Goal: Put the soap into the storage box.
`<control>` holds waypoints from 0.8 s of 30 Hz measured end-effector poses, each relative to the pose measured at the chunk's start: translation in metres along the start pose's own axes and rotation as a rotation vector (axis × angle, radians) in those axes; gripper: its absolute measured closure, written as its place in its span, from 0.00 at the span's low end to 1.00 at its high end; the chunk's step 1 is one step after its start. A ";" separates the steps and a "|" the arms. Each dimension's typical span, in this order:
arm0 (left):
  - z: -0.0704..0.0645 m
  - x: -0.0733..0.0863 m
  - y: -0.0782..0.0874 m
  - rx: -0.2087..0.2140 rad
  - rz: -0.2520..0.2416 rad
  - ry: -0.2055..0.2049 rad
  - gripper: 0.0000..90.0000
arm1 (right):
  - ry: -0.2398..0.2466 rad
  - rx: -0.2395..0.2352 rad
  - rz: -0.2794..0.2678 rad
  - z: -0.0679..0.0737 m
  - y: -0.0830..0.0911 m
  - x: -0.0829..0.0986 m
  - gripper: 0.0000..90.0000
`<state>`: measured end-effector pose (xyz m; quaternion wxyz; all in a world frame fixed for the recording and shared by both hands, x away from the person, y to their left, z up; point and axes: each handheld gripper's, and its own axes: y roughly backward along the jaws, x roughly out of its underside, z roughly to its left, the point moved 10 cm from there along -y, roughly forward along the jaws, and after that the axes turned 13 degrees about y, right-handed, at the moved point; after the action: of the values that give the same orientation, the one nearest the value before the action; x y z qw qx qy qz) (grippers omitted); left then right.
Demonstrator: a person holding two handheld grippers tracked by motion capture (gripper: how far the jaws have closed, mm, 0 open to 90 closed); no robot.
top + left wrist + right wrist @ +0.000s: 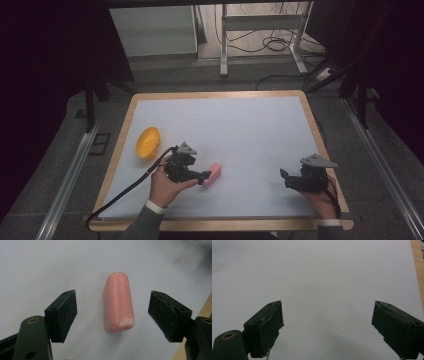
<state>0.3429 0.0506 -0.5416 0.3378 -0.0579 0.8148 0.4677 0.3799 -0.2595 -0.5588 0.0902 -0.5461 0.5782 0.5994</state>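
— Left gripper [112, 315]: what's between its jaws?

— Nothing gripped; the jaws are spread wide. The pink block [118, 305] lies lengthwise in the gap, running toward 12 o'clock, touching neither jaw.

— And on the table [250, 115]?

— From above, the pink block [212, 174] sits at 3 o'clock of the left gripper [204, 176], right at its tips.

— Right gripper [327, 327]?

— Spread apart too, holding nothing, over bare white surface.

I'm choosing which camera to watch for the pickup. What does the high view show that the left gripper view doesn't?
High view alone: the yellow bowl, the right gripper and the person's hands.

Left gripper view alone: close up, clear gaps between the pink block and each open jaw, so nothing is gripped.

Both: the pink block, the left gripper and the white table.
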 end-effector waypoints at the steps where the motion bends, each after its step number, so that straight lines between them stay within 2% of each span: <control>1: 0.000 0.001 -0.002 0.000 0.005 0.000 0.26 | 0.000 0.001 0.000 0.000 0.000 0.000 0.11; 13: 0.000 0.004 -0.018 -0.001 0.033 0.020 0.27 | 0.003 -0.001 0.007 0.000 -0.002 0.002 0.11; 16: 0.000 0.005 -0.022 -0.027 0.046 0.006 0.27 | -0.001 0.000 0.011 0.000 -0.002 0.002 0.11; 20: -0.007 0.003 -0.027 -0.021 0.056 -0.010 0.27 | -0.001 0.002 0.015 0.000 -0.002 0.003 0.11; 21: -0.008 0.003 -0.029 -0.014 0.055 0.000 0.27 | -0.002 0.003 0.015 0.000 -0.002 0.003 0.11; 24: -0.005 0.003 -0.033 -0.027 0.063 0.010 0.28 | -0.002 0.006 0.015 -0.001 -0.002 0.003 0.11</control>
<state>0.3520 0.0289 -0.5657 0.3180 -0.0393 0.8115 0.4886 0.3808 -0.2616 -0.5625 0.0879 -0.5407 0.5843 0.5988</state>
